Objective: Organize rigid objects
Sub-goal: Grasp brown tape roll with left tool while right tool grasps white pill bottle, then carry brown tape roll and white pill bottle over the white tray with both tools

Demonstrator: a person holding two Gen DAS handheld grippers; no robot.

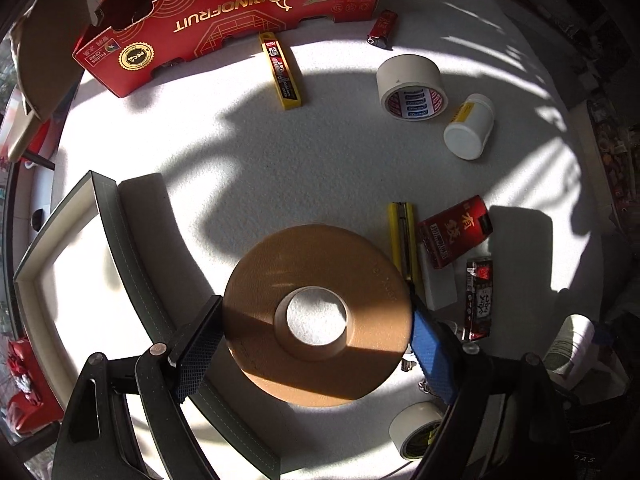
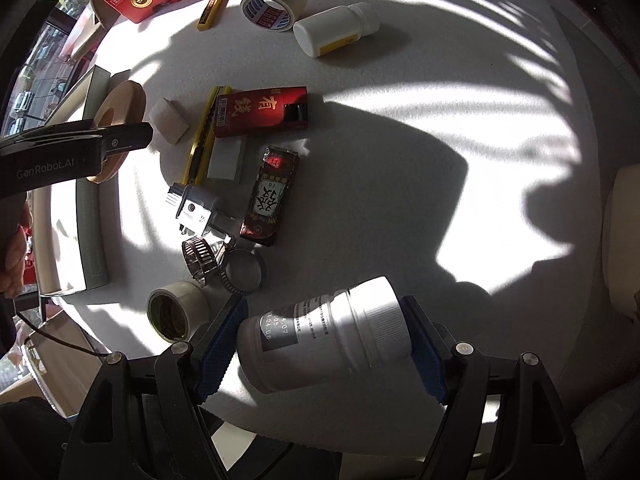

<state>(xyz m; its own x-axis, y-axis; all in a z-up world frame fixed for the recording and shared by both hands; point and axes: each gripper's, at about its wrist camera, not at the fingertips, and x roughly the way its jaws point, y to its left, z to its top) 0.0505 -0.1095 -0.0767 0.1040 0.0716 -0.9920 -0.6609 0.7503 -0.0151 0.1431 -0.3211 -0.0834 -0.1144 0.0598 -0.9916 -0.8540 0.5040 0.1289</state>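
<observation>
My left gripper [image 1: 316, 336] is shut on a wide brown tape roll [image 1: 260, 280], which lies flat between the pads above the white table, beside the right rim of a grey tray [image 1: 108, 240]. My right gripper [image 2: 324, 336] is shut on a white plastic bottle [image 2: 320, 344] with a ribbed cap, held on its side above the table's near edge. The right wrist view also shows the left gripper's black body [image 2: 80, 148] at the left, with the brown tape roll [image 2: 120, 100] under it.
At the back stand a red cardboard box [image 1: 224, 20], a yellow blade case [image 1: 282, 72], a red lighter [image 1: 382, 30], a white tape roll [image 1: 412, 88] and a second white bottle [image 1: 470, 128]. A knife [image 2: 200, 140], red pack [image 2: 260, 112], plug [image 2: 196, 208], hose clamps [image 2: 224, 264] and small tape [image 2: 176, 312] cluster mid-table.
</observation>
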